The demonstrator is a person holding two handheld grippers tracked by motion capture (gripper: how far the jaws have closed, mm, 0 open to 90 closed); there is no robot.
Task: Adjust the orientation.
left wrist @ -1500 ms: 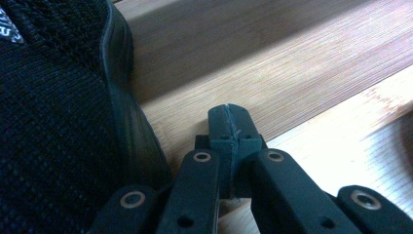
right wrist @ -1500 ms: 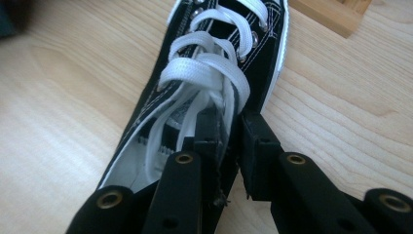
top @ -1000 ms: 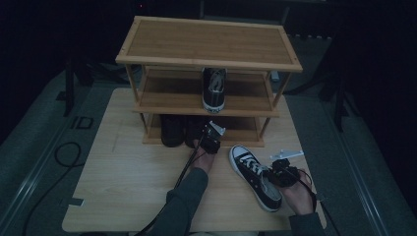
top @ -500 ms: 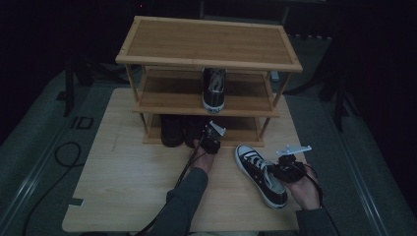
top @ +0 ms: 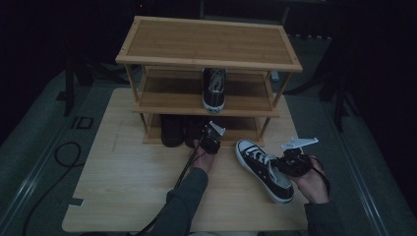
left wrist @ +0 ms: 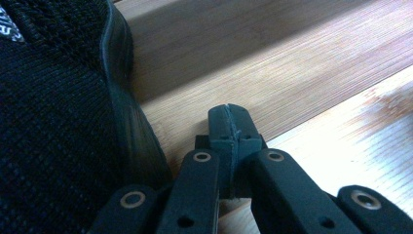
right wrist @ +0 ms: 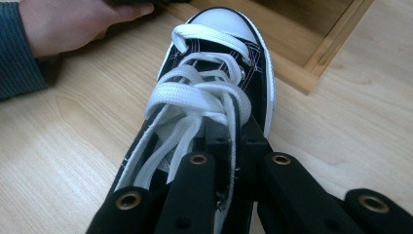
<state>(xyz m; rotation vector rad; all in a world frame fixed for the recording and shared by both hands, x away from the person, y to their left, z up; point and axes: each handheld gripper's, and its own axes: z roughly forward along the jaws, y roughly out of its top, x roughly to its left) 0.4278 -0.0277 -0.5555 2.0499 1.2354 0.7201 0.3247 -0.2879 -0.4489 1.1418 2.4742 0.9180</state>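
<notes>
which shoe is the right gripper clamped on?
The laced black-and-white sneaker on the table, in the right gripper; its match sits on the middle shelf.

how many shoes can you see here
4: a sneaker on the table in the right gripper, one on the middle shelf, two dark ones on the bottom; others may hide.

High view: dim, underexposed, surroundings nearly black. Gripper views: bright, with glare on the worktop (left wrist: 370, 146); nearest fingers (left wrist: 229, 131) slightly soft.
</notes>
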